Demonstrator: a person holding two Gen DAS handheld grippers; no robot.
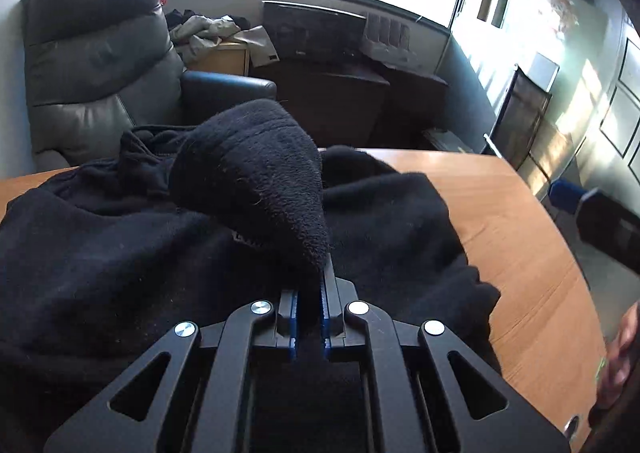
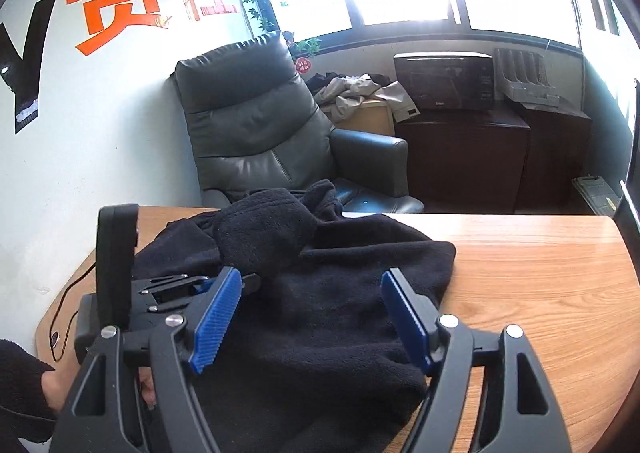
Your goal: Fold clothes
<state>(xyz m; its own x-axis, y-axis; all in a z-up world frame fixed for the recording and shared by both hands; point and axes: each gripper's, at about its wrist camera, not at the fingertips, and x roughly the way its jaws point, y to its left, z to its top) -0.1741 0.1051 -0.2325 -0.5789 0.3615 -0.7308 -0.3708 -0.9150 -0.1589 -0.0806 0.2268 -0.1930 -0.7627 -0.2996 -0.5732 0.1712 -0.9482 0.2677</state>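
Left tool (image 1: 310,293): clamped on a fold of the black fleece garment (image 1: 248,181); the blue pads are almost together, with cloth pinched between them. The fingertips are buried under the raised fold, so the exact point of grip is hidden.
Right tool (image 2: 312,317): jaws spread wide, blue ribbed pads (image 2: 218,319) well apart, holding nothing; it hovers above the garment's near side.
Garment: a dark fleece piece (image 2: 320,293) lying crumpled on the table (image 2: 540,293), toward its left side. One part is lifted into a rounded hump by the left tool. Which part this is, sleeve or hem, cannot be told; the black cloth swallows nearly all detail, and its near edge is cut off behind the tool bodies.
Table: light wood grain with a curved far edge (image 1: 520,245); its right portion is bare.
Left tool seen from the right wrist: its black body (image 2: 116,253) stands at the garment's left edge, partly blocking the cloth, with a thin cable (image 2: 68,305) trailing over the table.
Hands: only slivers of skin show at the frame edges (image 1: 620,353).
Background: a grey leather armchair (image 2: 256,121) behind the table, a dark cabinet (image 2: 464,157), and windows so bright that nothing outside can be read.
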